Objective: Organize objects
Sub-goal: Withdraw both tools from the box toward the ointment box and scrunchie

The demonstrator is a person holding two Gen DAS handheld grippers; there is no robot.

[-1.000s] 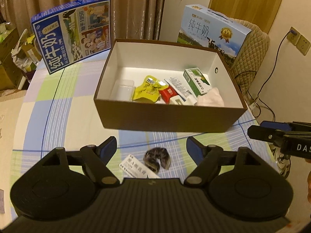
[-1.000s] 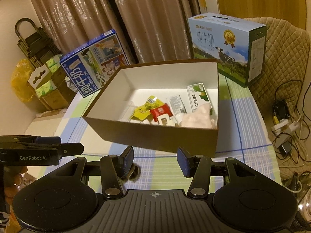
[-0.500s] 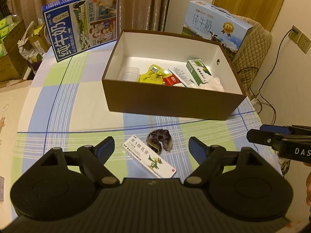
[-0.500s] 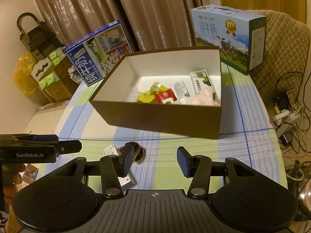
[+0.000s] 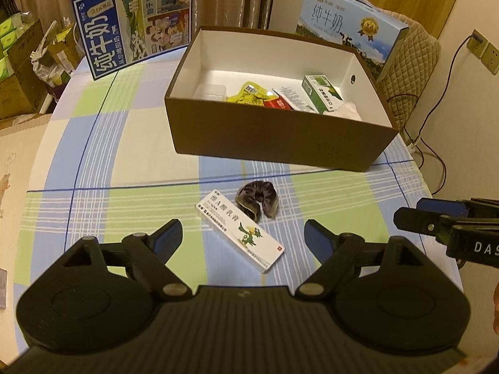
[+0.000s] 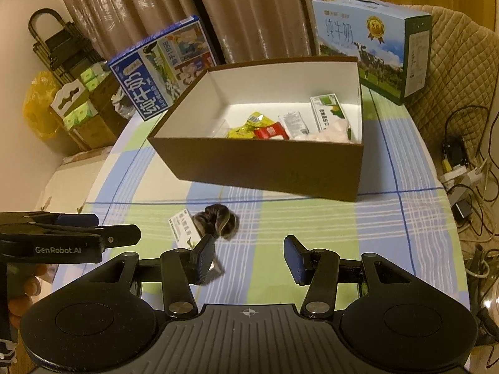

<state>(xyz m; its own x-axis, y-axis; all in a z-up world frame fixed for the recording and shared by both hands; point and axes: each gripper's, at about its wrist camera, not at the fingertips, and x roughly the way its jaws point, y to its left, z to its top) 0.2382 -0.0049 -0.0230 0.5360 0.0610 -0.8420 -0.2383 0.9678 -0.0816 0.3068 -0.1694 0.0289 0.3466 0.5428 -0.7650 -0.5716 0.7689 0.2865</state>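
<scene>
Several small packets already lie in the brown box; a white carton and dark scrunchie remain on the worktop. The left claw has just been opening and holds nothing; the right claw is partly open, empty.

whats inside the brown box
Inside the box: a clear tray, yellow packet, red packet, white sachet, green carton, pale cloth. The near wall hides the front floor.

Bare tablecloth left of brown box, milk cartons behind, possibly blocking rear access.
</scene>
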